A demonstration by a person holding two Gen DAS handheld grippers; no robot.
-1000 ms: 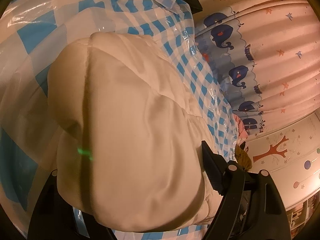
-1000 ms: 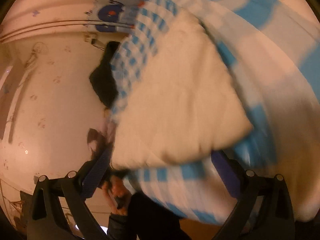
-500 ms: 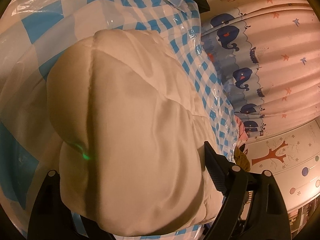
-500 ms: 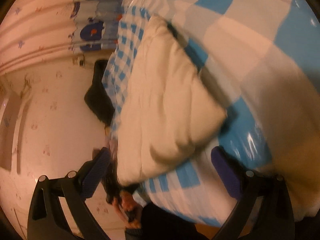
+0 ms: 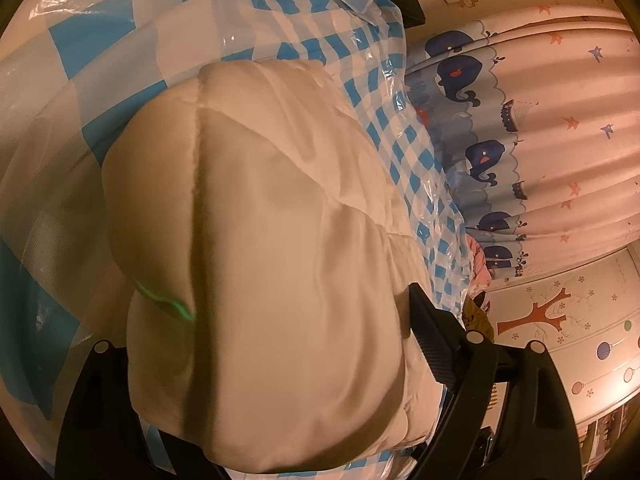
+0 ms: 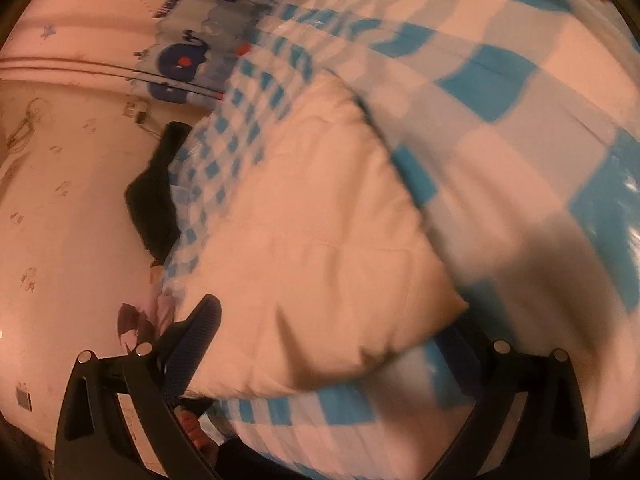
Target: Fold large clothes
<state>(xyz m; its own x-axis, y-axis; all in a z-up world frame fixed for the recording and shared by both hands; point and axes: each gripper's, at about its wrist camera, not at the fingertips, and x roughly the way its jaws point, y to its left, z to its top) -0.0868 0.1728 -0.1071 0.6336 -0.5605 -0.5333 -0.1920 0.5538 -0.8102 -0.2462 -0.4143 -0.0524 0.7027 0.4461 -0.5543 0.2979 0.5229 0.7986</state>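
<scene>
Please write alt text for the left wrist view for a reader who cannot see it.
A folded white padded garment fills the frame, bulging between the wide-set fingers of the left hand-held gripper. It lies on a blue-and-white checked plastic sheet; a whale-print curtain hangs at the right.

Your left hand-held gripper (image 5: pixel 280 380) has just been opening its jaws, with the folded white quilted garment (image 5: pixel 260 240) between them. Your right hand-held gripper (image 6: pixel 332 356) has swung since a moment ago: the garment (image 6: pixel 320 248) now fills more of its view.
</scene>
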